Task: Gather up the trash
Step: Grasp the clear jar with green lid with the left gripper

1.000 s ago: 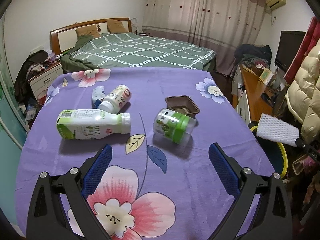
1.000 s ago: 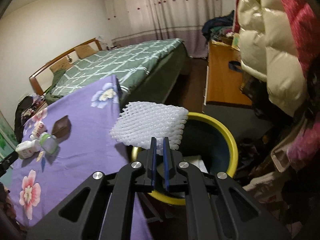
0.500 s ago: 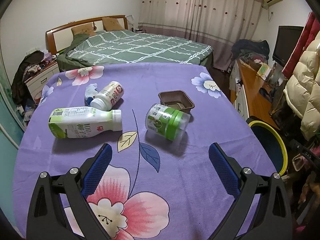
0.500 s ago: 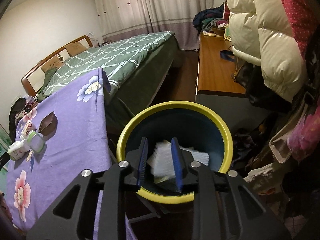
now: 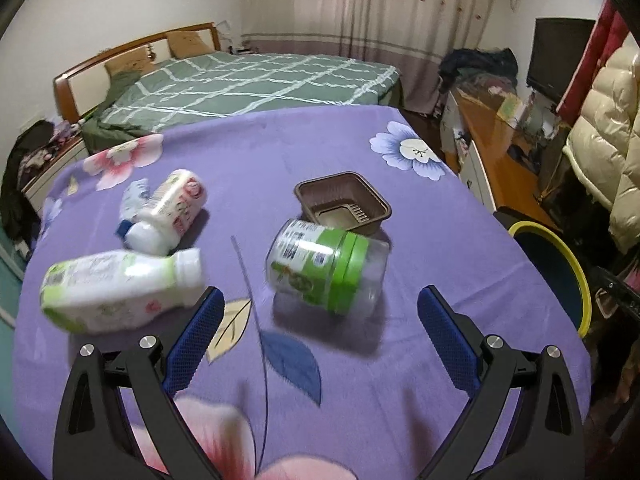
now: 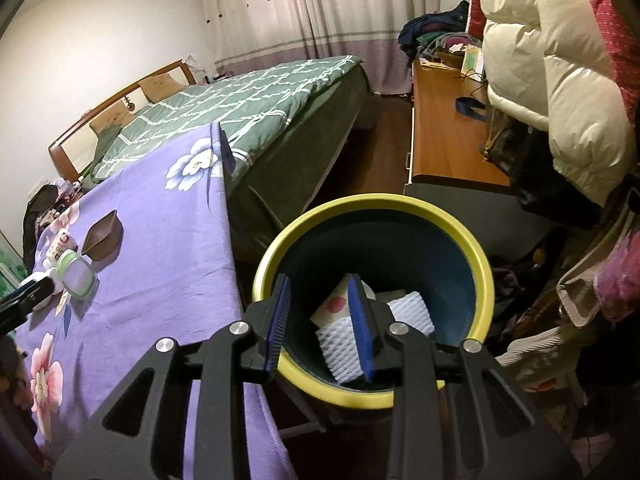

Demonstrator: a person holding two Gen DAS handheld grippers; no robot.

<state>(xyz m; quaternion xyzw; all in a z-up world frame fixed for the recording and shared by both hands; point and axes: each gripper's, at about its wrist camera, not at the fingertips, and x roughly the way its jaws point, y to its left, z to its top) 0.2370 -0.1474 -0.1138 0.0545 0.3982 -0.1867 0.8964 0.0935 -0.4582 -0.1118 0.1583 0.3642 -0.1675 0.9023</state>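
right gripper: your jaws have just been opening and they're a little apart now, nothing pinched between them, hanging right over the bin
foam net: white mesh sleeve, lying loose down inside the bin on top of other white scraps, and it sits below your blue pads, not touching them
bin: dark blue inside with a yellow rim, on the floor just beside the table edge
left gripper: your jaws are spread wide, empty, low over the purple cloth
jar: clear plastic with a green band, on its side, just ahead of your left jaws and roughly centred between them, not touching either pad
tray: small brown one, upright, right behind the jar, looks like they touch
big bottle: white and green, on its side, its cap end near your left pad
small bottle: on its side further back, resting against a crumpled white and blue wrapper
blur: the left view is a bit smeared, so labels aren't readable
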